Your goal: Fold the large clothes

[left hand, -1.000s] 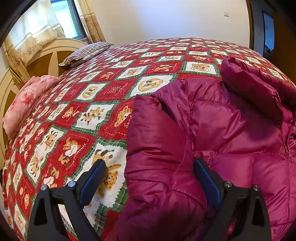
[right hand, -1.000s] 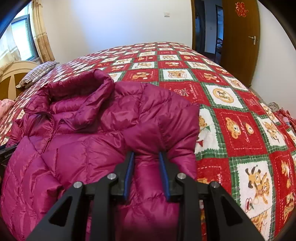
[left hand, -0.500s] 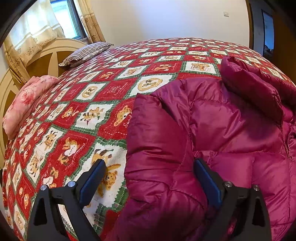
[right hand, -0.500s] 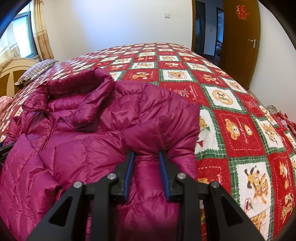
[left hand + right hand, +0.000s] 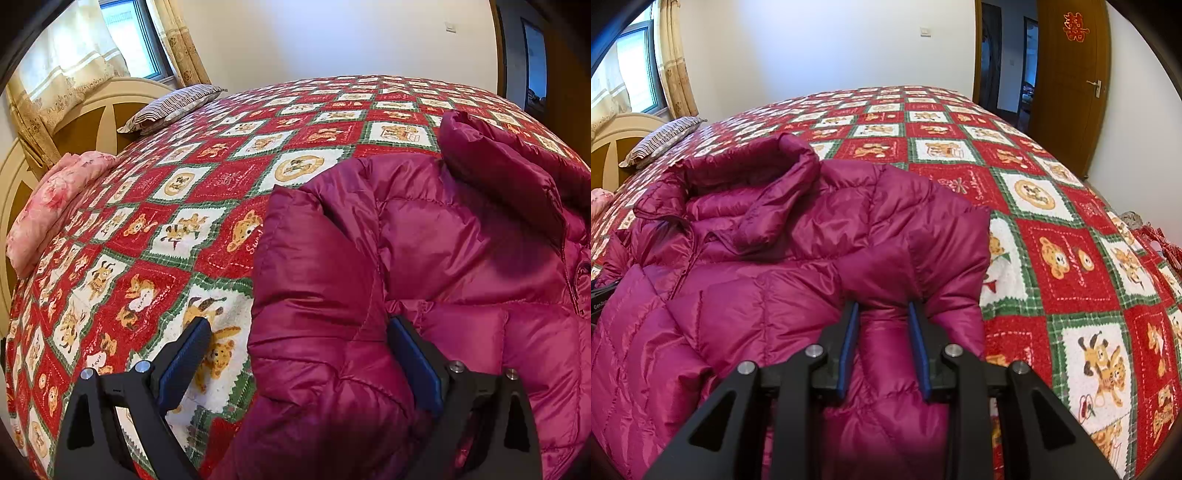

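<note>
Right wrist view: right hand-held gripper [image 5: 881,325] pinches sleeve fold of magenta puffer jacket [image 5: 768,280] lying on bed [image 5: 1071,258]. Left hand-held gripper [image 5: 299,350] spread wide, straddling other sleeve, not clamped. Sleeves look tucked in; body fold not yet done.

Striped pillow [image 5: 170,107], pink bedding [image 5: 55,199], perhaps a quilt.

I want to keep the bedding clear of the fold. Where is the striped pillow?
The striped pillow lies at the bed's far left corner in both views, against the cream headboard, beyond the pink pillow.
</note>
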